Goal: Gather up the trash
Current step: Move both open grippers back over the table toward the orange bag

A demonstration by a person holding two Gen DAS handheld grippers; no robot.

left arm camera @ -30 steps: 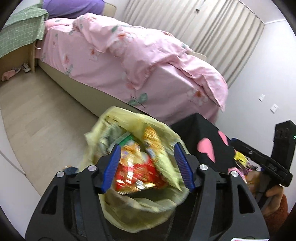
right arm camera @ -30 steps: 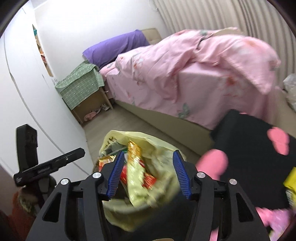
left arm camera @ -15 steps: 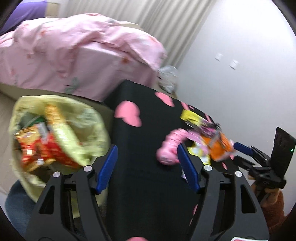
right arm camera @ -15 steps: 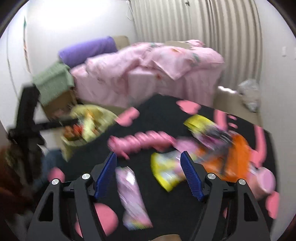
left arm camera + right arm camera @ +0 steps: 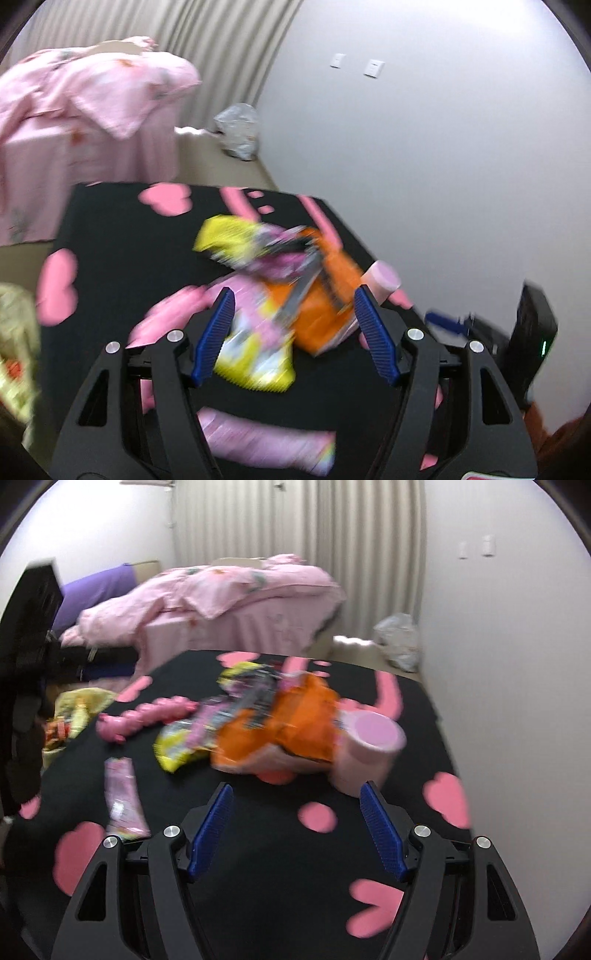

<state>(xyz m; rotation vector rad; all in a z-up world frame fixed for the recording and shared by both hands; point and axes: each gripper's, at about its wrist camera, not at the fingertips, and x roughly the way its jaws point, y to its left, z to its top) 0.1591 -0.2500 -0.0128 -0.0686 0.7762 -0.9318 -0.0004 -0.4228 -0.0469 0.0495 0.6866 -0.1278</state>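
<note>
Hovering over a black cloth-covered table with pink heart prints (image 5: 413, 709), both tongs spread wide and holding nothing. Left gripper (image 5: 295, 314) with blue ribbed pads (image 5: 218, 332) poised above a blurred heap of wrappers — a crumpled orange snack bag (image 5: 325, 295) and a yellow-and-pink wrapper with a serrated edge (image 5: 258, 354) framed between the jaws but not pressed by them. Behind these, a second yellow wrapper (image 5: 229, 240); to the right, a pale pink cylindrical cup (image 5: 384, 278) just beside the orange bag; nearest the camera, below the jaws, a flat pink packet (image 5: 266, 443).

Right gripper (image 5: 295, 805) short of the same heap, only bare cloth between its pads (image 5: 380, 830). Orange bag (image 5: 280, 723) ahead, pink cup (image 5: 369, 749) up and right by the right fingertip, long pink packet (image 5: 122, 797) off to the left, pink knobbly toy-like piece (image 5: 144, 716) farther back. Yellow plastic rubbish bag stuffed with wrappers (image 5: 74, 709) beyond the table's left edge. Pink-quilted bed (image 5: 236, 590) and grey pleated curtains (image 5: 332, 535) behind.
</note>
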